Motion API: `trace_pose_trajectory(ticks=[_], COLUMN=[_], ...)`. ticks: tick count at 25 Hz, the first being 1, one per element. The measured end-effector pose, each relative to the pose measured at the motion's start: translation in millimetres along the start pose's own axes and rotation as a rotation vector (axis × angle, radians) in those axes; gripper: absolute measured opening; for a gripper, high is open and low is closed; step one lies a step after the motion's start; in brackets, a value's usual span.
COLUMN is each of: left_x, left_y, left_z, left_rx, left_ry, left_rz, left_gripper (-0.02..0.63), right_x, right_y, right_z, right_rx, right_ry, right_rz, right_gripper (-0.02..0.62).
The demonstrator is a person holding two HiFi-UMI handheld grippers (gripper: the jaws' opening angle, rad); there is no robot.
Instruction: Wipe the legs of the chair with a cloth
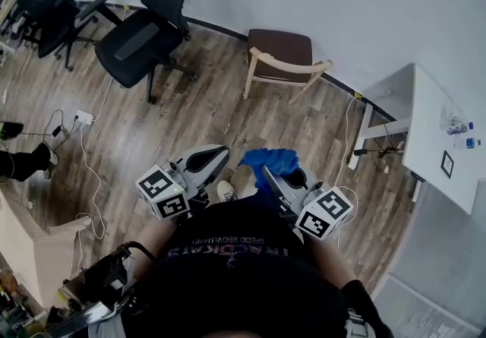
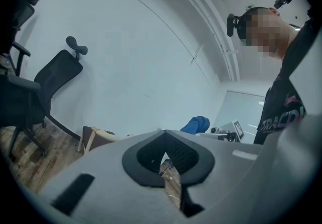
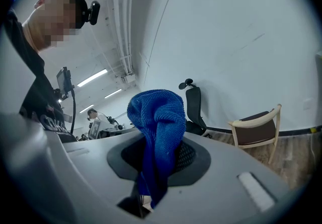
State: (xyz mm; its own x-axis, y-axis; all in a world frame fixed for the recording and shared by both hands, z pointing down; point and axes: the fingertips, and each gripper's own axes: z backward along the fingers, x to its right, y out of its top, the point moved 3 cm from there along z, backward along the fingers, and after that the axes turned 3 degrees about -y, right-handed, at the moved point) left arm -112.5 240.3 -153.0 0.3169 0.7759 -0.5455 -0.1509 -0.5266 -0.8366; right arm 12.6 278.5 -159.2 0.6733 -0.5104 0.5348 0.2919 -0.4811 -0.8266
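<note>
A wooden chair [image 1: 282,55] with a brown seat and pale legs stands by the wall, well ahead of me and out of reach. It also shows in the left gripper view as the chair [image 2: 93,137] and in the right gripper view as the chair [image 3: 259,130]. My right gripper [image 1: 279,175] is held close to my body, shut on a blue cloth [image 1: 271,162]. That cloth [image 3: 158,132] bunches up above the jaws of the right gripper [image 3: 151,170]. My left gripper [image 1: 215,154] is beside it, and the left gripper [image 2: 166,163] is shut with nothing in it.
A black office chair [image 1: 148,21] stands left of the wooden chair, with more dark chairs [image 1: 45,2] at far left. A white table [image 1: 437,131] is at right. Cables and a power strip [image 1: 82,118] lie on the wood floor to my left.
</note>
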Motion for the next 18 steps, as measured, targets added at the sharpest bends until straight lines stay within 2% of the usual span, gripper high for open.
trace_pose_trajectory(ticks=[18], left_x=[5.1], left_y=[-3.7], left_z=[7.9], left_rx=[0.012], left_ry=[0.002], left_rz=[0.011], left_gripper=[-0.002], right_x=[-8.5], right_y=[-17.5], right_z=[4.2], right_rx=[-0.013], right_ry=[-0.008], right_rz=[0.000], right_gripper=[0.084])
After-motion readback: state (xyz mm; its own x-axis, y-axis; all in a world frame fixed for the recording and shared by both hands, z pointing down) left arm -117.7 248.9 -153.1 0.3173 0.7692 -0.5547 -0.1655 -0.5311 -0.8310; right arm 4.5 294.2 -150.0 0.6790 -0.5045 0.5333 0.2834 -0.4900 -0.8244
